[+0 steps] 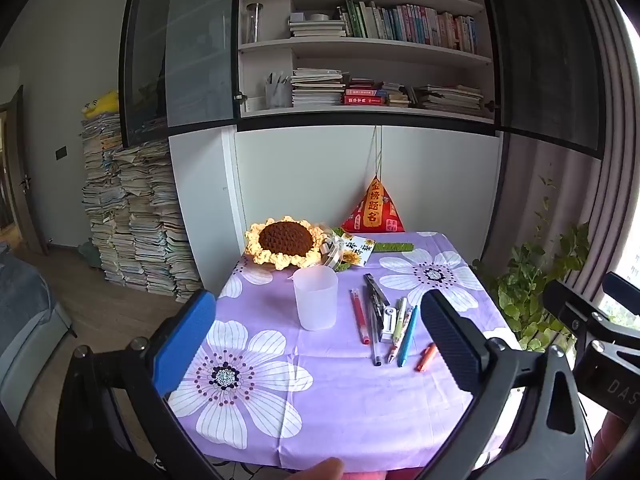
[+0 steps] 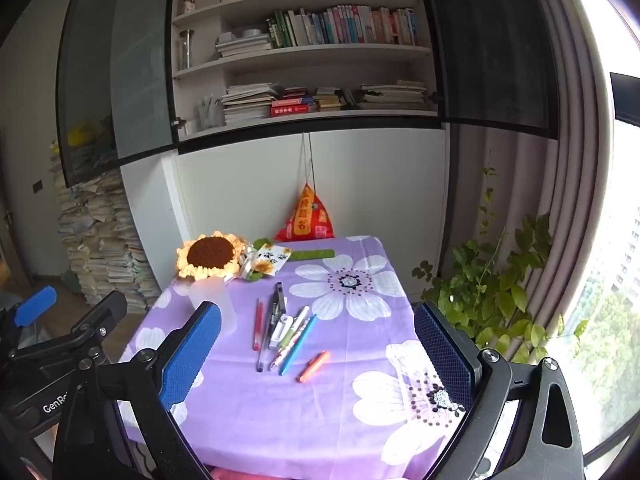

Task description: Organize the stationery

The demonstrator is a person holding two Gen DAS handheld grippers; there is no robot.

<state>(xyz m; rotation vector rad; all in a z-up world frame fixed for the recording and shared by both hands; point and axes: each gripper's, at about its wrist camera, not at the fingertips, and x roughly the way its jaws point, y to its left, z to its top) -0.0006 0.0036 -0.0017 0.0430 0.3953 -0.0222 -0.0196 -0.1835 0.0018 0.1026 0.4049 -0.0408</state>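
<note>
Both claws, left point(image 1: 320, 344) and right point(image 2: 316, 356), are held released above the near edge of the surface point(image 1: 340, 420); pens point(image 1: 384, 320) are scattered at 1 o'clock, beside a translucent cup point(image 1: 315, 298) at 12.

Home study: bookshelves point(image 1: 360, 44), cloth-covered table point(image 1: 340, 400)
</note>
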